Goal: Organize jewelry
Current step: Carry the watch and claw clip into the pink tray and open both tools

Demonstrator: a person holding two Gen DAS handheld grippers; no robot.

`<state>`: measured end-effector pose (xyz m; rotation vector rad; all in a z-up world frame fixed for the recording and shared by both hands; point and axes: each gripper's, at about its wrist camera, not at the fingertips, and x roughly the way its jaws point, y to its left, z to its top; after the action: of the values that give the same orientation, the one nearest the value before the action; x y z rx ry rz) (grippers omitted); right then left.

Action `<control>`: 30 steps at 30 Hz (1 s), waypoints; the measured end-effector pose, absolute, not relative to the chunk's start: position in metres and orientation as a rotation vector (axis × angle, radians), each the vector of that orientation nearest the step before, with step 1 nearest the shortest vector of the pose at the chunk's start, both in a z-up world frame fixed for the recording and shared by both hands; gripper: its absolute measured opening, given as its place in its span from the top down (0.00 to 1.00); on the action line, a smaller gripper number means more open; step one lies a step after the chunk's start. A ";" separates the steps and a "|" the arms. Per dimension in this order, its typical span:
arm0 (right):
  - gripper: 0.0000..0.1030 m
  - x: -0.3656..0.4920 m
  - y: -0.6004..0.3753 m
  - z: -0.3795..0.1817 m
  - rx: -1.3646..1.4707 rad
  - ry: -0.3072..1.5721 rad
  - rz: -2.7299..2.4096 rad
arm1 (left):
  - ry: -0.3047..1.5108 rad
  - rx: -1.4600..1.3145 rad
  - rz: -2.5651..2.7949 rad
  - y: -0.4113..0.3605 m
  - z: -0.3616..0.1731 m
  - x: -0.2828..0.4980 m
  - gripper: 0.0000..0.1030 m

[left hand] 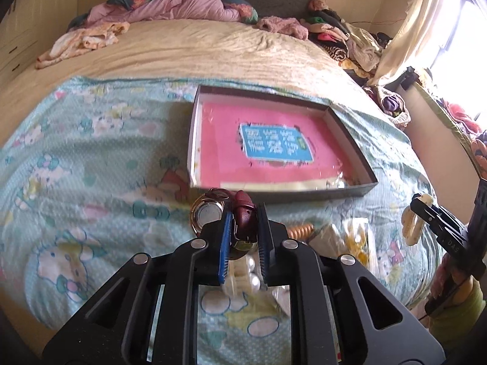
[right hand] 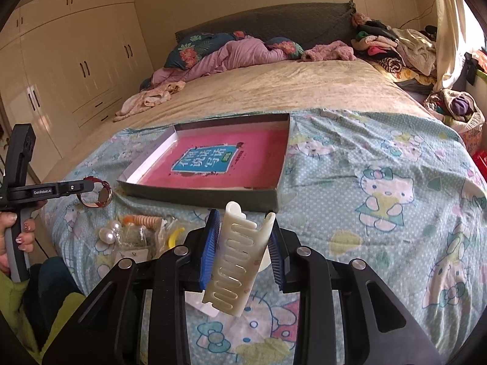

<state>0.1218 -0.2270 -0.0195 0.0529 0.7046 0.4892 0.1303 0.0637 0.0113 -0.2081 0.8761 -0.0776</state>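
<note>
while clamped shut, left hand-held gripper (left hand: 243, 225) on watch (left hand: 240, 222), right hand-held gripper (right hand: 243, 234) on hair clip (right hand: 237, 255)

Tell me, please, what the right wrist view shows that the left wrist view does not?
Only the right wrist view shows the person's hand gripping the left hand-held gripper and the wardrobe. Only the left wrist view shows the watch's face close up. Both show the box, the pearls, and the cream hair clip in the right hand-held gripper.
</note>
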 end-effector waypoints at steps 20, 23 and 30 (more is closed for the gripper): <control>0.71 0.214 -0.178 -0.015 0.015 0.696 0.543 | 0.882 -0.170 -0.049 0.054 -0.003 0.210 0.92; 0.71 0.229 -0.172 -0.024 -0.002 0.721 0.534 | 0.893 -0.157 -0.045 0.051 -0.014 0.217 0.92; 0.72 0.252 -0.171 -0.044 -0.003 0.770 0.486 | 0.912 -0.137 -0.033 0.050 -0.033 0.227 0.91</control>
<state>0.2522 -0.1712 -0.0435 -0.0031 0.7696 0.4865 0.2270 0.0496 -0.0325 -0.1373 0.9117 -0.0325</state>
